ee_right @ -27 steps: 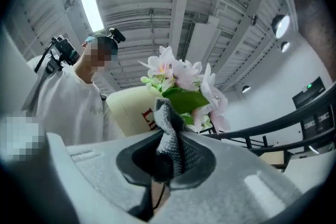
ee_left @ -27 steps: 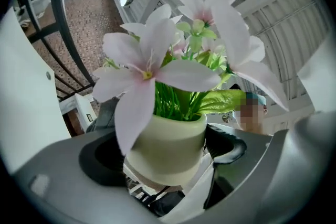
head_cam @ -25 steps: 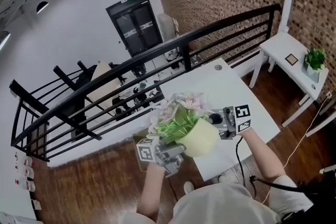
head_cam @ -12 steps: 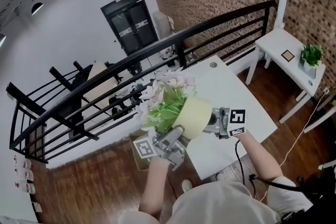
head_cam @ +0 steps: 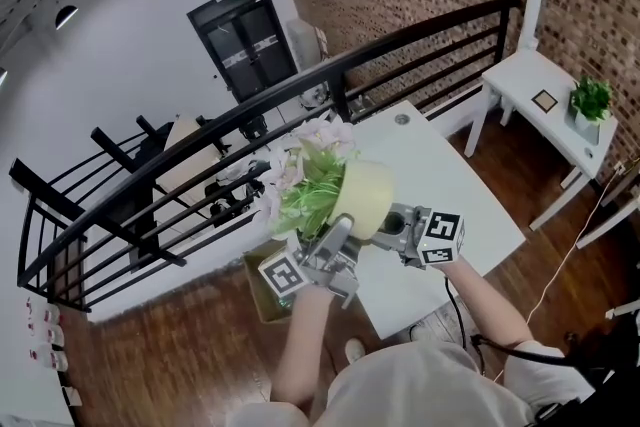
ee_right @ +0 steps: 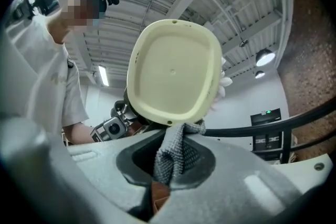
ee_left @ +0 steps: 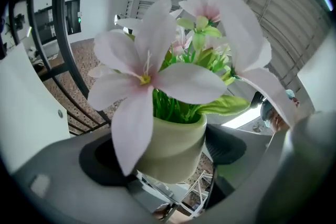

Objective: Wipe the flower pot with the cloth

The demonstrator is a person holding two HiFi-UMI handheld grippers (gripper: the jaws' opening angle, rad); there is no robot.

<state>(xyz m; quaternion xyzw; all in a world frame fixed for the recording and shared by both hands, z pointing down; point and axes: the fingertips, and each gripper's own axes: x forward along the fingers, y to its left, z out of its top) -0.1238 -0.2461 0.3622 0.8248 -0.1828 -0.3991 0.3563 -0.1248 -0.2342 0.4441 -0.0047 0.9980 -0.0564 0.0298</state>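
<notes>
While held in the air above the near left corner of the white table (head_cam: pixel 445 170), looks pale yellow-green and glossy: flower pot (head_cam: pixel 365 198), rounded-square base, pink-white flowers (head_cam: pixel 312 160) and green leaves spilling from the mouth. Clamped by its sides between the pads of the left gripper (head_cam: pixel 330 250). Pinched in the right gripper (head_cam: pixel 398 227): grey woven cloth (ee_right: pixel 176 157), reaching up to the lower rim of the pot's base. Compared with a second ago, tipped much further over, mouth now toward the black railing (head_cam: pixel 430 35) beyond the table, base facing the right gripper. Fills most of the left gripper view with petals. Well right of the table, white side table (head_cam: pixel 530 80) bearing a small potted plant (head_cam: pixel 590 100).
</notes>
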